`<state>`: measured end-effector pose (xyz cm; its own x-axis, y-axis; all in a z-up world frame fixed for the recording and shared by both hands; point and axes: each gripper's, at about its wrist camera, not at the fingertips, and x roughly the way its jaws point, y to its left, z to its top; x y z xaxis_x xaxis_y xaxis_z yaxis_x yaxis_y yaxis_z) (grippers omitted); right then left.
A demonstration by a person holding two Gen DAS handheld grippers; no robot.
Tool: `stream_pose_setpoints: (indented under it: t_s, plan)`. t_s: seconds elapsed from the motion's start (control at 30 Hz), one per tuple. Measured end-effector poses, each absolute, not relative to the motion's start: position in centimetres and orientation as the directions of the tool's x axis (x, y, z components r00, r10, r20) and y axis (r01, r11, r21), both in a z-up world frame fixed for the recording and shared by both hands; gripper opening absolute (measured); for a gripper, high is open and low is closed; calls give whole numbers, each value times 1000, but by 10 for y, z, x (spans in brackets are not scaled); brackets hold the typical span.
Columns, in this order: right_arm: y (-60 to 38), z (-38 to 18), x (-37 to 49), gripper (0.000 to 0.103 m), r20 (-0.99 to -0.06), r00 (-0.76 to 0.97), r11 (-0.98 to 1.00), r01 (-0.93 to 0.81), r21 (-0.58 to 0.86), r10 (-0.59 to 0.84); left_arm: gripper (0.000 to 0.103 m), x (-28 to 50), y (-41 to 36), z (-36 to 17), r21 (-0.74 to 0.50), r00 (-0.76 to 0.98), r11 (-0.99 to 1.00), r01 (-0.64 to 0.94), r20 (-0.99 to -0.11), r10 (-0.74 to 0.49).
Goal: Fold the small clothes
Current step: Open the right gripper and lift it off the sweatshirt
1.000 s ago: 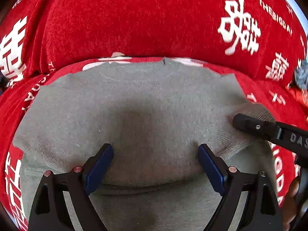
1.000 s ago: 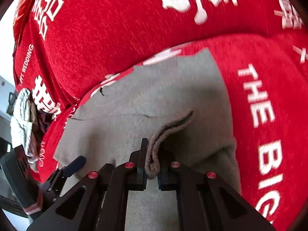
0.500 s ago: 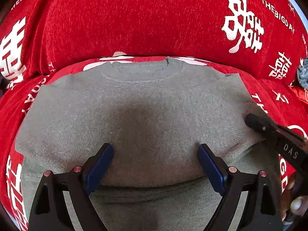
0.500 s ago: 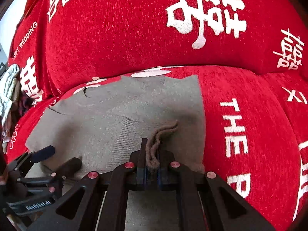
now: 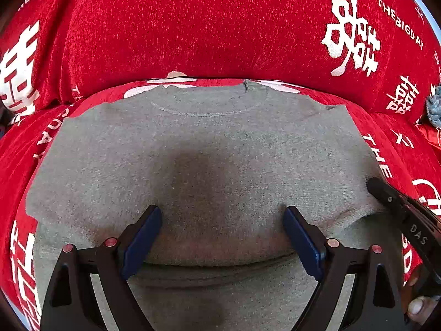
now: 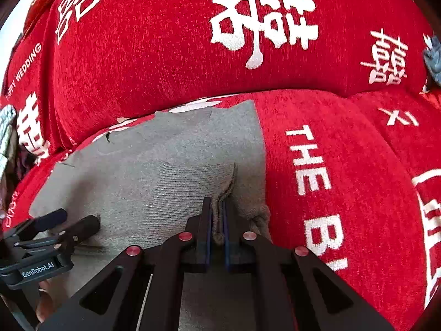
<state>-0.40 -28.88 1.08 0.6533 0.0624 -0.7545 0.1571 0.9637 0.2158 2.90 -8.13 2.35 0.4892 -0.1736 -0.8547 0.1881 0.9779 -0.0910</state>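
Observation:
A small grey knit sweater (image 5: pixel 209 160) lies flat on the red sofa seat, neckline toward the backrest. Its lower part is folded up over the body, with a fold edge near my left gripper. My left gripper (image 5: pixel 222 234) is open, its blue pads (image 5: pixel 143 237) resting on the sweater near that fold. My right gripper (image 6: pixel 217 220) is shut on the ribbed edge of the sweater (image 6: pixel 193 182) at the garment's right side, held low against the cloth. The right gripper's tip shows in the left wrist view (image 5: pixel 386 195); the left gripper shows in the right wrist view (image 6: pixel 63 223).
The red sofa seat (image 6: pixel 344 171) and its backrest (image 5: pixel 209 27) carry white printed characters and words. A bluish-grey cloth (image 5: pixel 434 107) lies at the far right edge. More crumpled cloth (image 6: pixel 5 129) sits past the sofa's left end.
My right gripper has carried the sweater's ribbed edge outward to the right and lowered it. The cloth now lies flatter. My left gripper has stayed open in place.

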Motion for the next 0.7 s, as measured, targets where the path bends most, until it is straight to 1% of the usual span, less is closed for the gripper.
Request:
stream_pose_setpoints:
  t_s: [0.1,0.13,0.2,0.23,0.27,0.3,0.33,0.37,0.47,0.53,0.57,0.67,0.7]
  plan:
    - [-293,15,-1,7,-759,645,963,138,232,90,91,31,-66,31,-119,512,982,147,-841,-178]
    - [-297,19,-2,12,-756,648,958,149,244,92,91,32,-59,32,-120,517,984,134,-839,-173]
    - [-306,29,-6,15,-745,664,951,187,247,63,91,34,-47,32,-99,526,989,108,-839,-142]
    - [-312,36,-9,26,-737,676,945,224,238,25,91,35,-41,30,-84,529,992,92,-840,-120]
    - [-314,40,-11,41,-728,686,941,241,236,7,91,36,-36,29,-67,533,995,74,-840,-96]
    - [-314,46,-13,50,-714,700,940,245,238,-2,91,36,-32,29,-61,536,996,63,-840,-85]
    - [-310,50,-13,62,-704,711,943,230,240,6,91,38,-30,28,-57,534,997,56,-842,-78]
    - [-301,53,-11,63,-698,716,952,200,233,20,91,39,-29,26,-43,534,998,49,-843,-63]
    - [-266,54,-2,63,-708,700,977,74,201,93,91,40,-27,21,20,549,999,27,-836,2]
    - [-242,44,8,63,-736,658,979,-9,203,159,91,42,-25,16,32,538,999,27,-843,12]
    - [-235,37,13,63,-758,633,982,-23,188,160,91,43,-24,13,37,532,999,28,-847,17]
    - [-231,11,31,63,-830,555,996,31,89,57,91,47,-17,6,25,522,999,34,-853,3]
    - [-235,9,31,63,-817,574,994,35,100,62,91,48,-15,6,17,522,999,37,-853,-5]
